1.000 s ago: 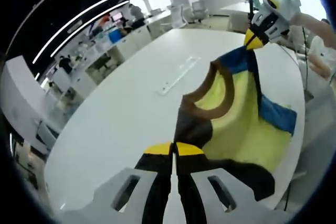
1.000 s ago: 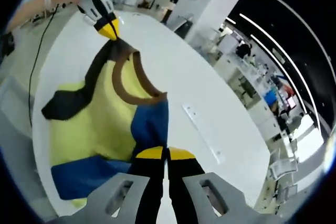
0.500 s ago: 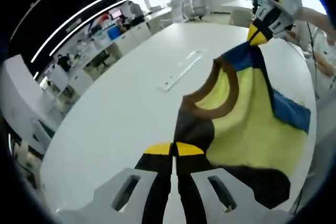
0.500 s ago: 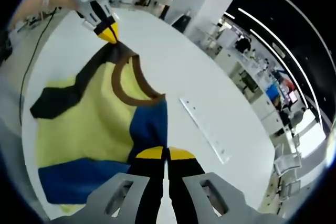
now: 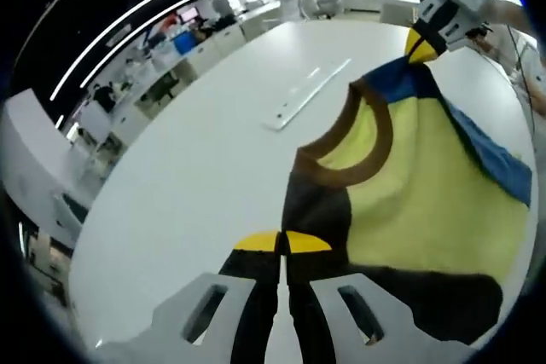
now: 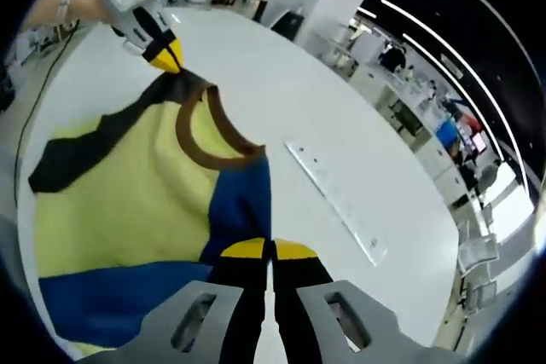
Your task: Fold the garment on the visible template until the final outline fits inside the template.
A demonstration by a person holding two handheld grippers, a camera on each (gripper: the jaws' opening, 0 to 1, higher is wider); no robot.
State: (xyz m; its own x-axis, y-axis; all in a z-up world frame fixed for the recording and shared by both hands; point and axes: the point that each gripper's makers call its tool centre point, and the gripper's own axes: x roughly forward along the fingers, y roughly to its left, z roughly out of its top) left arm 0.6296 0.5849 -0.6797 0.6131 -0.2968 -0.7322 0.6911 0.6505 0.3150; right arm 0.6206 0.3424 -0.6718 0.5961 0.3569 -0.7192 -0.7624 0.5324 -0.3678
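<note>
You have the sweater [image 5: 426, 185] strung between your two grippers by its shoulders, the brown collar [image 5: 363, 147] sagging between them, so its long axis for now runs shoulder to shoulder from one gripper to the other, and the yellow body falls away from that line toward the near edge of the white counter [image 5: 196, 151]. Your left gripper [image 5: 282, 243] is clamped down on the dark brown shoulder, jaws pressed together with cloth between the yellow tips; your right gripper [image 6: 271, 250] is clamped the same way on the blue shoulder [image 6: 243, 206]. In the left gripper view the right gripper sits up beyond the collar, and in the right gripper view the left gripper [image 6: 166, 57] sits beyond the collar likewise. The long clear strip [image 6: 337, 206] lying on the counter, probably part of the template though I cannot tell, is just past the collar, on the far side from the sweater's body and apart from the cloth. My judgement: the coming move turns on carrying both shoulders together toward that strip and lowering the sweater flat, and both grippers are about equally placed for it.
</note>
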